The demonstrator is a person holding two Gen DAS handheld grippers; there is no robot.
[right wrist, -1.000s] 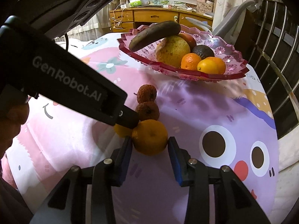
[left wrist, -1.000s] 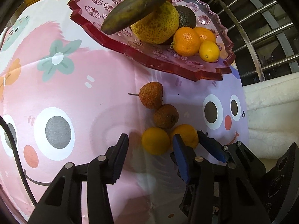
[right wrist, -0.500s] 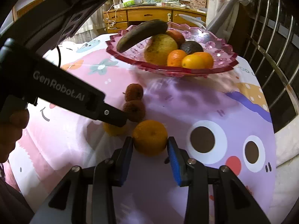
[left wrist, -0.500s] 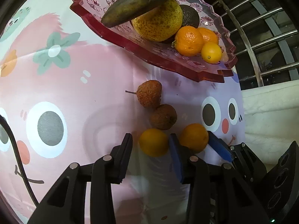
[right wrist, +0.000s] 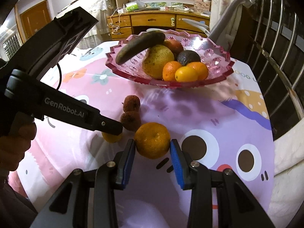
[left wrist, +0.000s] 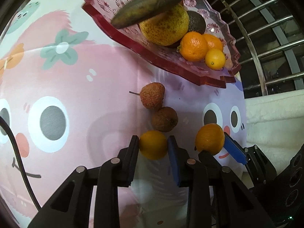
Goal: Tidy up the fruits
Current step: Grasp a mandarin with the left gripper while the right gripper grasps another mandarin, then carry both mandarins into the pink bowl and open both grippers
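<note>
My left gripper [left wrist: 153, 145] is shut on a small yellow-orange fruit [left wrist: 153, 144] on the cartoon tablecloth. My right gripper [right wrist: 152, 146] is shut on a mandarin [right wrist: 152, 140]; that gripper [left wrist: 210, 143] and its mandarin [left wrist: 210, 139] also show in the left wrist view, to the right of the left gripper. Two brown lychees [left wrist: 153, 97] [left wrist: 165, 119] lie just beyond the left gripper. The pink glass fruit bowl [right wrist: 218, 76] stands farther back with a dark banana [right wrist: 139, 46], a large spotted yellow fruit [right wrist: 156, 60], an avocado and several oranges.
A metal railing [right wrist: 269, 43] runs along the table's right side. A white fluffy cover [left wrist: 275, 117] lies past the table's right edge. A wooden dresser [right wrist: 157, 21] stands behind the table. The left gripper's body [right wrist: 57, 106] crosses the right wrist view.
Both grippers have closed onto their fruits. The mandarin in the right gripper has moved away to the right from the left gripper's fruit.
</note>
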